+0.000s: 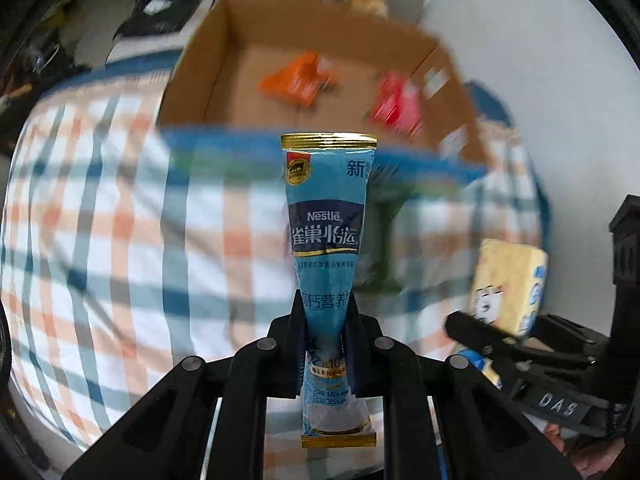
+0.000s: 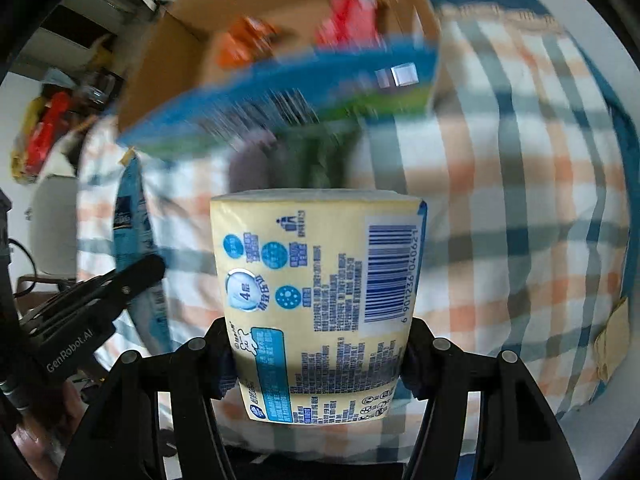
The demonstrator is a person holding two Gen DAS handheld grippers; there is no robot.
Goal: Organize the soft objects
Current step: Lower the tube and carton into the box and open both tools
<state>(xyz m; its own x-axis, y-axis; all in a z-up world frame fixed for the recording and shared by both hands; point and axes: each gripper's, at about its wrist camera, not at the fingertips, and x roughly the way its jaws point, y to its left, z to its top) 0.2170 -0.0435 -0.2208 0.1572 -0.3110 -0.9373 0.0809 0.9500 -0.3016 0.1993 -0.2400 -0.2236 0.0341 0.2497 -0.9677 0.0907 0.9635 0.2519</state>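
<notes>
My left gripper (image 1: 325, 312) is shut on a blue Nestle sachet (image 1: 326, 220), pinching it near its lower half and holding it upright above the checked cloth. My right gripper (image 2: 318, 344) is shut on a pale yellow tissue pack (image 2: 320, 280) with a barcode facing the camera. The tissue pack (image 1: 508, 284) and the right gripper also show at the right of the left wrist view. The sachet (image 2: 132, 232) and the left gripper show at the left of the right wrist view. Ahead stands an open cardboard box (image 1: 240, 32) holding an orange packet (image 1: 296, 80) and a red packet (image 1: 394, 106).
A checked orange, blue and white cloth (image 1: 120, 220) covers the table. The box has a blue printed front wall (image 2: 280, 92). Clutter and a chair (image 2: 52, 224) lie beyond the table's left side. Both views are motion-blurred.
</notes>
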